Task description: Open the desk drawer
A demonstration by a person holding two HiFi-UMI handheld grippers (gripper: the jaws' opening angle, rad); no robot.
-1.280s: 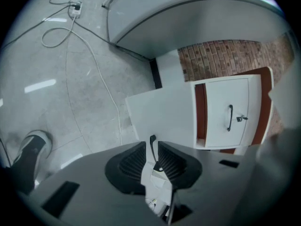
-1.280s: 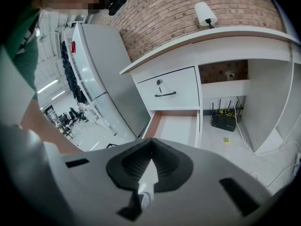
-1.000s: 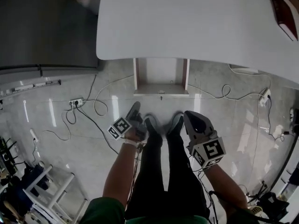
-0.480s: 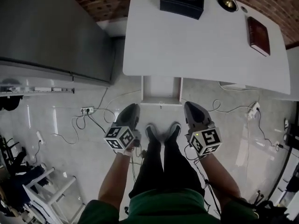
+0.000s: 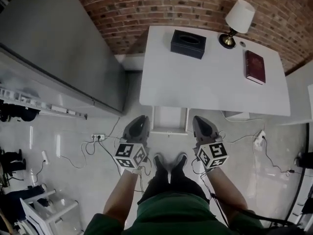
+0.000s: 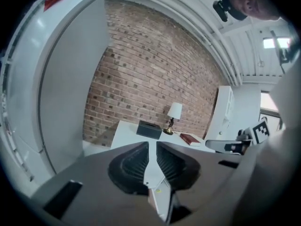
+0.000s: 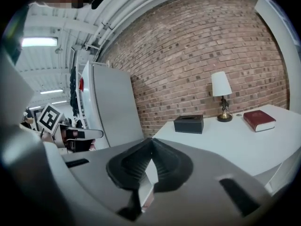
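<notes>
Drawer (image 5: 169, 119) status: pulled out from under the front edge of the white tabletop (image 5: 210, 82), open side up. In the head view it lies between the tips of the left claw (image 5: 140, 119) and the right claw (image 5: 199, 119), lower than both. It is a shallow rectangular box with a pale inner floor, brown wood-toned side walls and a pale front panel on the side nearest the claws. Whether anything lies in it cannot be made out. Its slide axis runs from the brick wall (image 5: 161, 9) towards the person, in line with both claws.

Left claw: the ribbed black pads (image 6: 133, 166) stand parallel with a narrow gap. The jaws have just been closing, and nothing is between them. Right claw: the pad tips meet, with nothing gripped.

Items on the smooth matt tabletop, ahead of both claws:
- A black rectangular tissue box (image 5: 188, 43) with a slot in its top, contents not discernible, sits ahead between the two claws.
- A table lamp (image 5: 235, 22) with a white conical shade and brass-coloured base stands ahead of the right claw.
- A dark red hardback book (image 5: 256, 66) lies flat, ahead and to the right of the right claw.

A tall grey smooth-sided cabinet (image 5: 58, 58) stands ahead and left of the left claw. The glossy pale floor (image 5: 73, 146) carries loose cables and a power strip (image 5: 98, 137) left of the left claw.
</notes>
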